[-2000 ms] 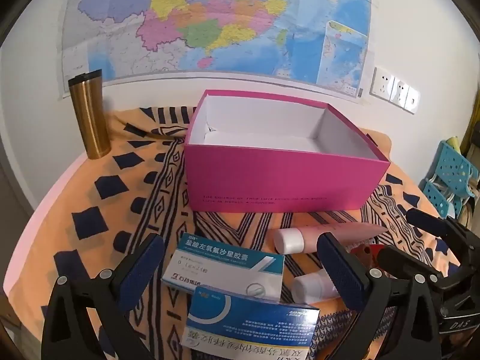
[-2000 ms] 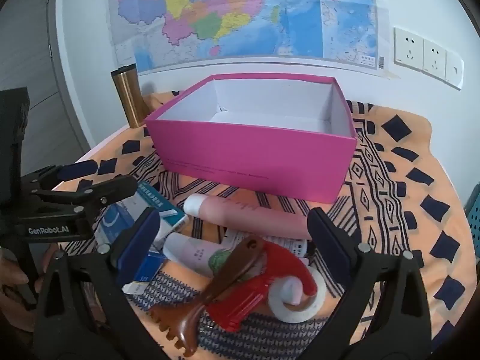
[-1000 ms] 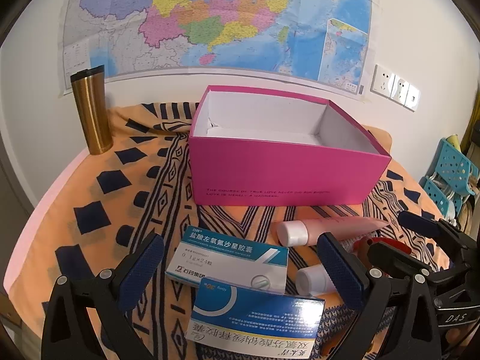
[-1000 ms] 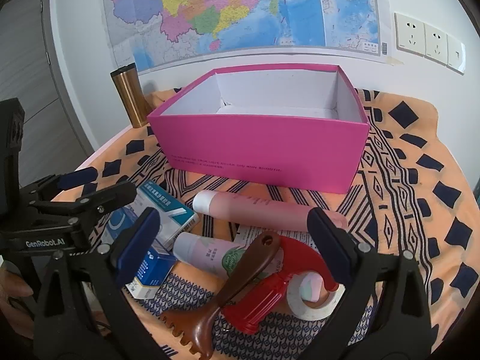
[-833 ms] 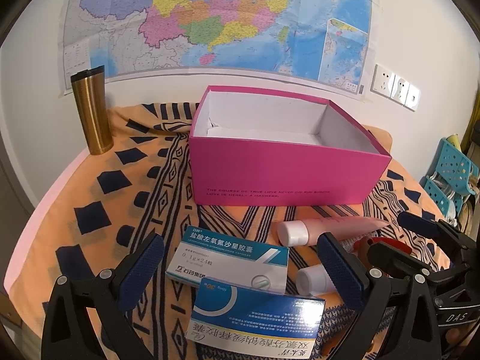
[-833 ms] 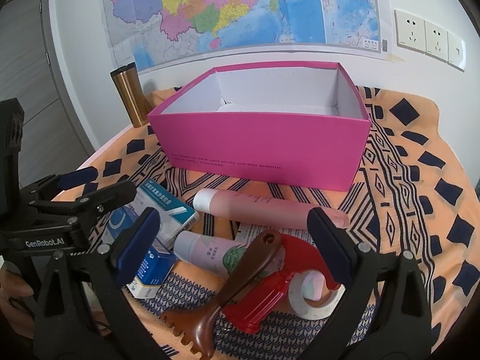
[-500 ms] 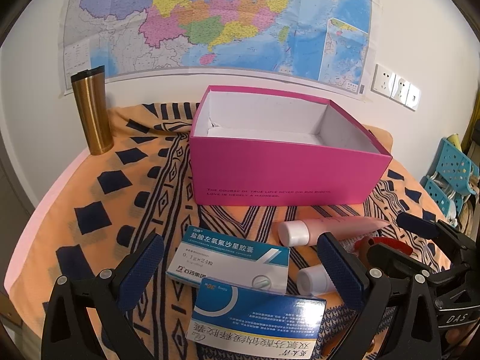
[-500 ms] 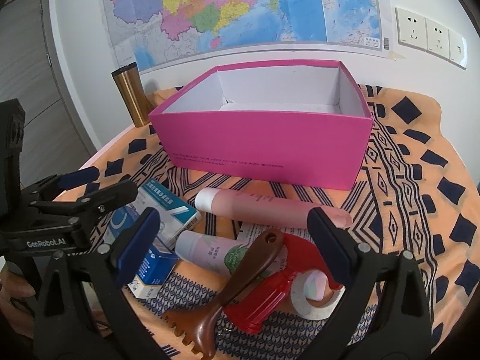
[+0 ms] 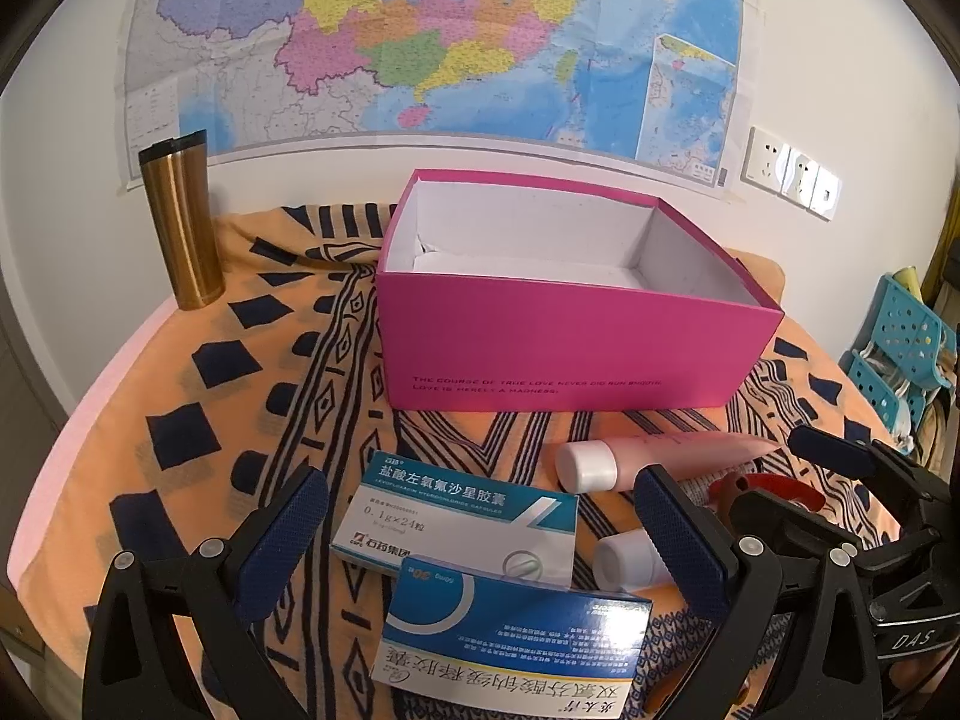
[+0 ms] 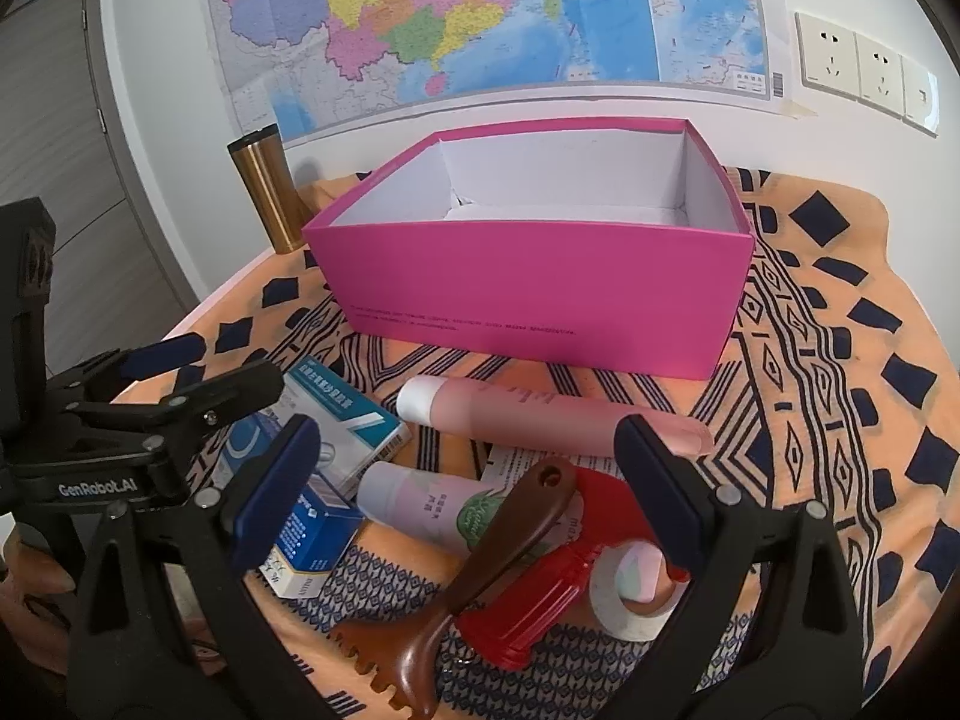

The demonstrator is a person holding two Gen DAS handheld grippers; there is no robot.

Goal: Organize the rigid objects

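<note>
An open pink box (image 9: 570,348) (image 10: 528,294) stands empty on the patterned cloth. In front of it lie two medicine boxes (image 9: 462,516) (image 9: 516,642), a pink tube (image 10: 552,414), a white bottle (image 10: 432,504), a brown wooden comb (image 10: 480,570), a red tape dispenser (image 10: 570,564) with white tape and a small blue box (image 10: 306,546). My left gripper (image 9: 480,546) is open and empty, hovering over the medicine boxes. My right gripper (image 10: 468,498) is open and empty, above the bottle, comb and dispenser.
A gold tumbler (image 9: 183,222) (image 10: 267,192) stands at the back left by the wall. A map hangs on the wall behind. A blue rack (image 9: 900,348) stands off the table's right side. The cloth's left edge (image 9: 78,420) drops off.
Both grippers have drifted slightly back and up from the items. Nothing was taken hold of; the objects lie as before.
</note>
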